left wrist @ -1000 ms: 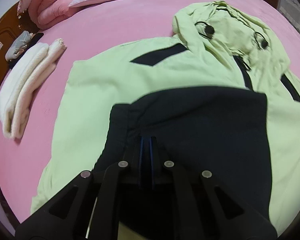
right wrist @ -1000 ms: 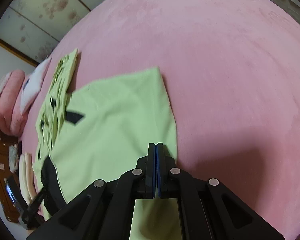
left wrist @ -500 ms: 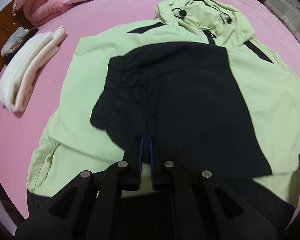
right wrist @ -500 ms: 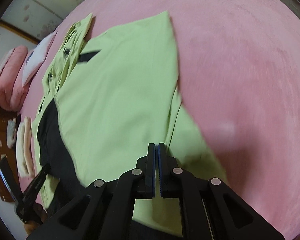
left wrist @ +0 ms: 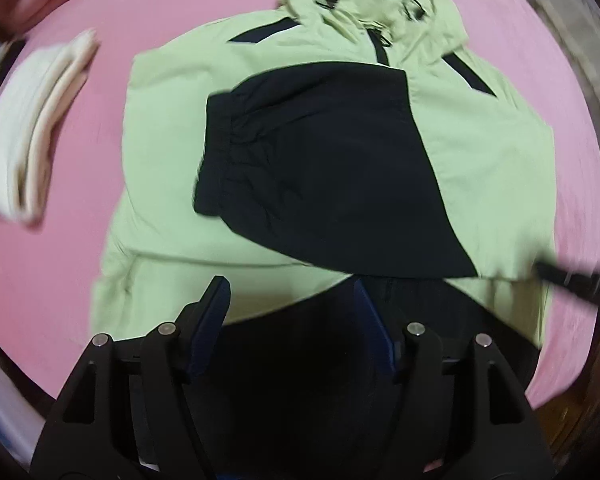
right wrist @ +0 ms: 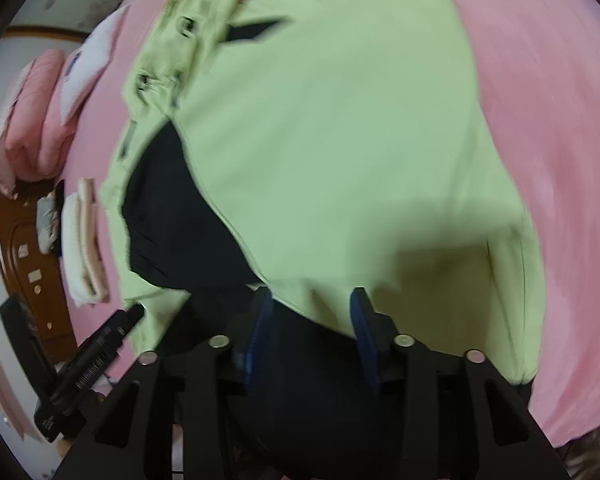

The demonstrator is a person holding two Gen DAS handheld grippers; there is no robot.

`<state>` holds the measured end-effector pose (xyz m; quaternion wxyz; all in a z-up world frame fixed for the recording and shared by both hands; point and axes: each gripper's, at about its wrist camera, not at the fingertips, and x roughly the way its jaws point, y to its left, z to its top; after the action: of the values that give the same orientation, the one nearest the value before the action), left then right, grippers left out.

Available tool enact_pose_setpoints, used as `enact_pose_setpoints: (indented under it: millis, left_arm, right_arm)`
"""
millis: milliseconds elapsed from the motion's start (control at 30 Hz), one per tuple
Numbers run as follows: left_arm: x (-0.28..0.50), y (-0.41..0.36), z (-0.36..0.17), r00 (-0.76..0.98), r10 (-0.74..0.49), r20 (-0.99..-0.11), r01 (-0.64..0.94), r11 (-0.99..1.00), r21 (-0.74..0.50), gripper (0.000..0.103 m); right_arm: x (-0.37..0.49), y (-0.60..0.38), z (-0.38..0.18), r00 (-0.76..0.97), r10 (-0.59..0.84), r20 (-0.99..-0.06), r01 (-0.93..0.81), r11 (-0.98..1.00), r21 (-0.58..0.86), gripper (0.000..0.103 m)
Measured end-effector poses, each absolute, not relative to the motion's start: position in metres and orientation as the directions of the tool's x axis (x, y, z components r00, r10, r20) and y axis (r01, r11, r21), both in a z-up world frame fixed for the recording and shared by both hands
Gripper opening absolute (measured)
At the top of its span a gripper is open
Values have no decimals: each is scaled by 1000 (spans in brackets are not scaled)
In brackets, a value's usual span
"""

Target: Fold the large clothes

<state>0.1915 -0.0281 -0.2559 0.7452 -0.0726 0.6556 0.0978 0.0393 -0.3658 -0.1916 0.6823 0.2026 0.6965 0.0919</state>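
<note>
Hovering over the green-and-black jacket (left wrist: 172,208) spread on the pink bed (left wrist: 60,272), the left gripper (left wrist: 292,312) has fingers wide apart, empty. Right wrist view: right gripper (right wrist: 310,316) gapes too, holding nothing, above the jacket's hem.

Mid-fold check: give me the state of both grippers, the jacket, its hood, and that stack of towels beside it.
left gripper: open, holding nothing.
right gripper: open, holding nothing.
jacket: lying on the bed, dark sleeve folded across the chest.
hood: crumpled at the top, not folded in.
towels: folded, stacked beside the jacket.
</note>
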Motion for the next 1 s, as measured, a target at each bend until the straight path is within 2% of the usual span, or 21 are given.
enact_pose_setpoints:
  millis: [100, 233, 333, 400, 433, 500, 567, 700, 867, 1000]
  left_arm:
    - [217, -10, -234, 90, 34, -995, -174, 985, 18, 62]
    - [267, 26, -195, 38, 0, -999, -153, 988, -6, 62]
    - [312, 46, -171, -24, -25, -999, -96, 995, -22, 73]
    - [342, 55, -162, -71, -5, -997, -28, 1000, -3, 74]
    - [361, 62, -156, -90, 9, -996, -13, 1000, 10, 74]
    - [387, 74, -149, -87, -2, -996, -42, 999, 2, 76]
    - [421, 91, -146, -83, -66, -994, -121, 991, -55, 80]
    - [482, 120, -157, -25, -136, -990, -259, 958, -125, 80]
    - [529, 151, -197, 90, -139, -986, -397, 903, -164, 80]
    - [548, 173, -235, 208, -184, -961, -482, 835, -264, 80]
  right_arm:
    - [72, -361, -162, 17, 420, -907, 108, 901, 420, 62]
    - [127, -355, -118, -28, 428, -904, 86, 902, 424, 67]
    - [170, -350, -85, -30, 425, -905, 78, 903, 422, 72]
    - [202, -349, -59, 0, 401, -916, 69, 914, 400, 82]
    - [214, -349, -51, 14, 386, -922, 68, 920, 386, 84]
    - [250, -344, -37, 30, 365, -931, 85, 927, 366, 86]
    - [279, -342, -32, 16, 376, -927, 109, 921, 375, 86]
    - [335, -341, -38, 20, 358, -933, 173, 918, 356, 87]
    - [388, -344, -71, 91, 417, -904, 199, 882, 427, 87]
    - [410, -354, -109, 147, 484, -863, 241, 828, 506, 87]
